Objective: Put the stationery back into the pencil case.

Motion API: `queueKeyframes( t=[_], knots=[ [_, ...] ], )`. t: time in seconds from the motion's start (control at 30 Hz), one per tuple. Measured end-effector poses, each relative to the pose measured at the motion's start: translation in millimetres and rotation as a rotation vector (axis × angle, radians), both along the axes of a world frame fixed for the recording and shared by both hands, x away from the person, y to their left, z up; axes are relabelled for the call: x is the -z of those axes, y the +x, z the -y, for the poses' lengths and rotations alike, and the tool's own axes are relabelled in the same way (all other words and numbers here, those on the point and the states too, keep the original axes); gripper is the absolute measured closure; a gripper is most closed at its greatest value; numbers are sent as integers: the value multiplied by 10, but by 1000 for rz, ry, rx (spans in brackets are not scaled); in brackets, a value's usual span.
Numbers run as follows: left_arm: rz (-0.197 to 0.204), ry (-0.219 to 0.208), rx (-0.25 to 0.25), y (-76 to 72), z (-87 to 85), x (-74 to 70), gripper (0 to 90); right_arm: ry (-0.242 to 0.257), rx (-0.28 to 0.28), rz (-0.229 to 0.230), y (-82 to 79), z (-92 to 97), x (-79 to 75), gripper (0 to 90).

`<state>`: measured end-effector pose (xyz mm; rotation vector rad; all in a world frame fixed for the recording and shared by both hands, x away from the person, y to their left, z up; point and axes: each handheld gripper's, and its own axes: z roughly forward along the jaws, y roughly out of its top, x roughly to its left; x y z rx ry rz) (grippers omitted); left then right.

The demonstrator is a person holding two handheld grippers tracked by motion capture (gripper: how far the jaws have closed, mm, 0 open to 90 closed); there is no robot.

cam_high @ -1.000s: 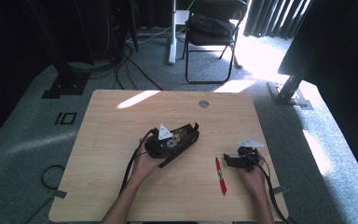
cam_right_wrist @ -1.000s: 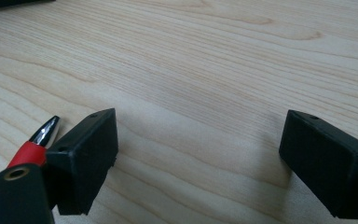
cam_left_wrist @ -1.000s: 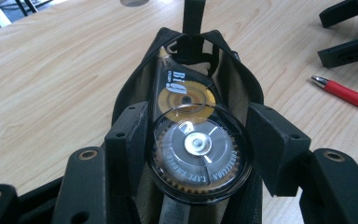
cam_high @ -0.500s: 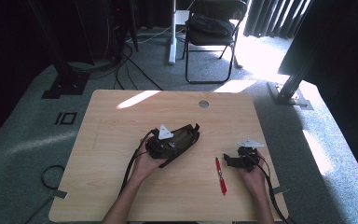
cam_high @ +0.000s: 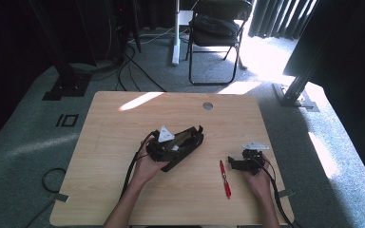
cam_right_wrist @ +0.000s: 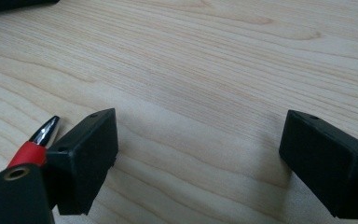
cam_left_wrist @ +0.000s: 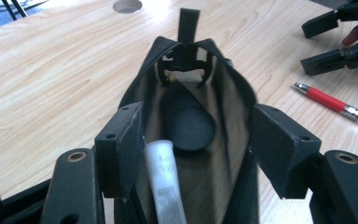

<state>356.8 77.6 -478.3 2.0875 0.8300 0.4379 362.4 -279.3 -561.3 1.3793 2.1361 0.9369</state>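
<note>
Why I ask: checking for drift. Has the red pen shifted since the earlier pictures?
No. The red pen lies at the same spot relative to the table edge.

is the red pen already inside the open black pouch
No, the red pen with silver tip lies on the light wooden table, apart from the open black fabric pouch.

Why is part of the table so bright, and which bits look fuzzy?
High view: sunlight falls in a bright patch on the table and floor. Left gripper view: the near white tube blurs. Right gripper view: the red pen and the near claw parts are soft.
</note>
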Motion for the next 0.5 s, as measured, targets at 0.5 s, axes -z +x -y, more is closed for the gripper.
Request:
queueKeyframes(
  t=[0.5],
  knots=[
    [37,0,37,-161,46,-107,401,-24,6,48,-218,-61,-126,403]
  ],
)
